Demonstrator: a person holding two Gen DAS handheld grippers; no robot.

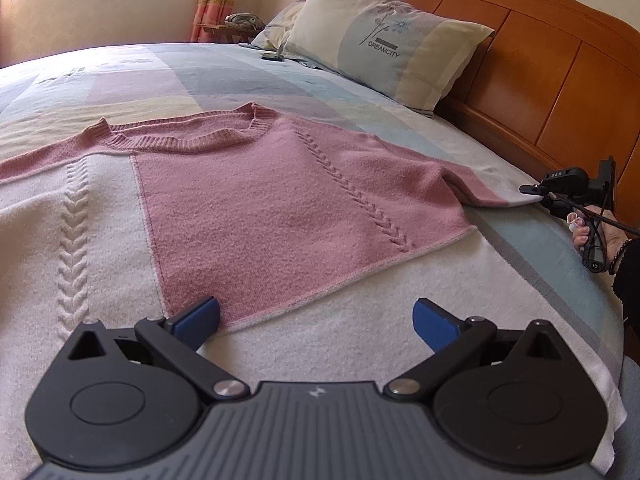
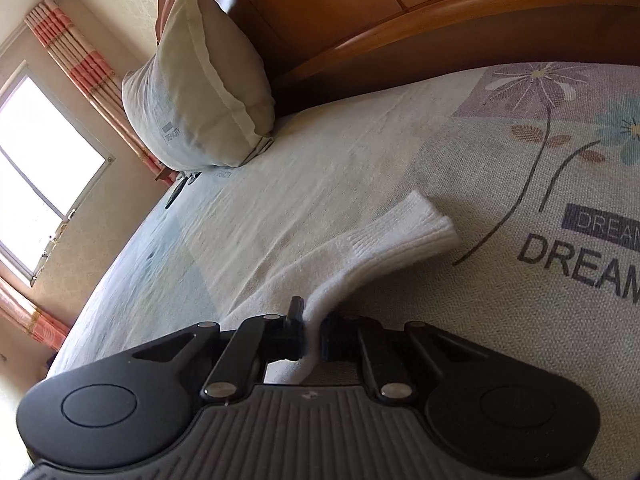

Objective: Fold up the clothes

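A pink and white knit sweater (image 1: 256, 200) lies spread flat on the bed, neckline toward the far side. My left gripper (image 1: 316, 316) hovers open just above its near hem, blue pads wide apart with nothing between them. The sweater's right sleeve stretches toward the bed's right edge, where my right gripper (image 1: 530, 190) pinches its end. In the right wrist view, my right gripper (image 2: 312, 332) is shut on the white sleeve (image 2: 384, 252), whose ribbed cuff lies on the bedsheet ahead of the fingers.
A pillow (image 1: 384, 40) printed DREAMCITY leans on the wooden headboard (image 1: 540, 64) at the far right. A small dark object (image 1: 272, 57) lies near the pillow. A person's hand (image 1: 600, 236) holds the right gripper at the bed's right edge. A window and curtains (image 1: 212, 0) are behind.
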